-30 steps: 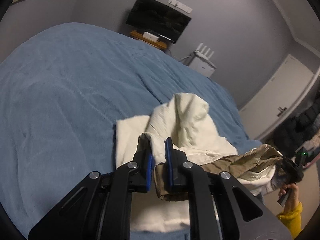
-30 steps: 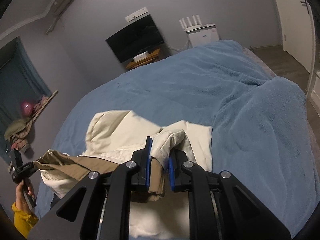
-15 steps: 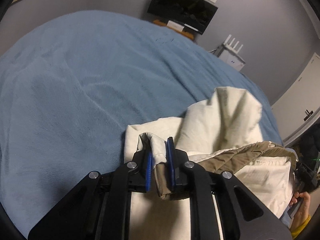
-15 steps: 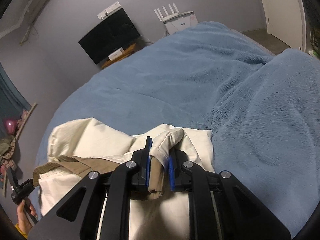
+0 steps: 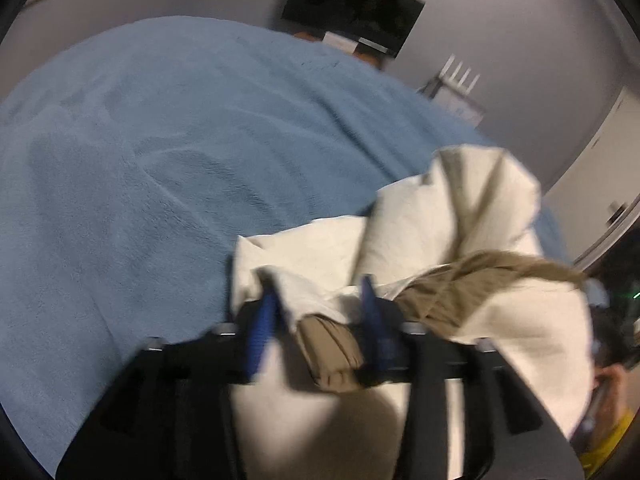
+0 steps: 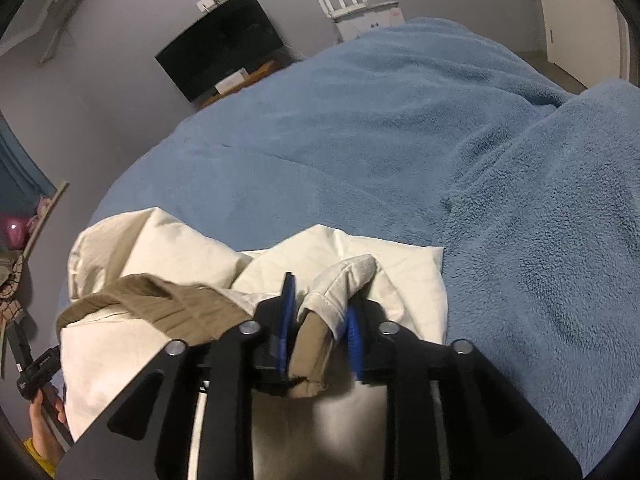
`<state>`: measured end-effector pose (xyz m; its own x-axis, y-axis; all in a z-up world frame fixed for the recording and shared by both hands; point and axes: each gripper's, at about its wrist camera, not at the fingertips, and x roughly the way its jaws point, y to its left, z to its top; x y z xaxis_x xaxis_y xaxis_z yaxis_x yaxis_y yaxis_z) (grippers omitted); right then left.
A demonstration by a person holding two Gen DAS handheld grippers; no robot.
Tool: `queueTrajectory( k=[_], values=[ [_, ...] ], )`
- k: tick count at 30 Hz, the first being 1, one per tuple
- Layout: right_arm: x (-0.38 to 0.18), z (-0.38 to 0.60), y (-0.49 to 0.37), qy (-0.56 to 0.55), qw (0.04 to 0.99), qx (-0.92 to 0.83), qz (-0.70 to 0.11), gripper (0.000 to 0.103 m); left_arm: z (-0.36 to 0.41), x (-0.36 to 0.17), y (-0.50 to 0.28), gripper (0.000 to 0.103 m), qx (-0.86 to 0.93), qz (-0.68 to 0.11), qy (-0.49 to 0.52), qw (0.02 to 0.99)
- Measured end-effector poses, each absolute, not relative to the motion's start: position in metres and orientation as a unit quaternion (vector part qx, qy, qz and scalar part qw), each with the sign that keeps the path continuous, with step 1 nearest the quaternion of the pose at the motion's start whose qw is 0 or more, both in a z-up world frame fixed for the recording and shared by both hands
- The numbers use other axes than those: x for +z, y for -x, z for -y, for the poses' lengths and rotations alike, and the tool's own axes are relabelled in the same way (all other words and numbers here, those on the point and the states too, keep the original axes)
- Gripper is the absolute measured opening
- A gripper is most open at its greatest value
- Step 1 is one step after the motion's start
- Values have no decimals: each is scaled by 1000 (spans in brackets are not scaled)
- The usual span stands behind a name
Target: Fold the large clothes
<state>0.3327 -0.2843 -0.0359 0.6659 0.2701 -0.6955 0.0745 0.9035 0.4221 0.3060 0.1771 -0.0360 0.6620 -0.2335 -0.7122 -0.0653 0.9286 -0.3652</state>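
Garment: cream garment (image 5: 408, 216) with a tan lining (image 5: 472, 280) lies bunched on the blue bed cover (image 5: 160, 152), near the bed's closer edge; seen also from the right wrist (image 6: 400, 276).
Garment shape: a cream hump stands up at its far side, and a tan band runs across the top between the two grippers.
Left gripper (image 5: 320, 312): jaws have just been opening and stand apart; a cream-and-tan fold lies loose between the blue pads, with a clear gap on the left side.
Right gripper (image 6: 320, 320): jaws have just been opening, only partly apart; a cuff-like roll of cream cloth with tan inside sits between the pads, and whether they press on it cannot be told.
Left view quality: blurred.
Room: dark screen (image 6: 220, 56) on the grey wall beyond the bed, a white router (image 6: 360, 12) beside it.
Person: a hand (image 6: 44, 424) with a yellow sleeve at the lower left of the right view.
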Motion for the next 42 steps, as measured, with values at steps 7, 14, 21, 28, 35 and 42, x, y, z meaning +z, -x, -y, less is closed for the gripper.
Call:
queueTrajectory(
  k=[7,14,21,28,35,42],
  values=[
    [4,256,-281,-152,921,61,-355,83,-149,0,-257,93,-51,-360,131,922],
    [20,202,-206,-46,927,115,-354,86,-78,14,-189,96,-105,-361,25,926],
    [-16,166,-159,7,893,151,-423,86,-14,-29,-156,96,-139,-435,-45,888],
    [-33,142,-183,48,899,129,-415,97,10,-44,-185,98,-121,-426,-79,893],
    [-35,128,-238,36,902,122,-412,96,12,-43,-243,98,-96,-436,-31,894],
    [-34,133,-293,10,901,118,-418,96,7,-35,-276,98,-87,-428,-35,899]
  ],
)
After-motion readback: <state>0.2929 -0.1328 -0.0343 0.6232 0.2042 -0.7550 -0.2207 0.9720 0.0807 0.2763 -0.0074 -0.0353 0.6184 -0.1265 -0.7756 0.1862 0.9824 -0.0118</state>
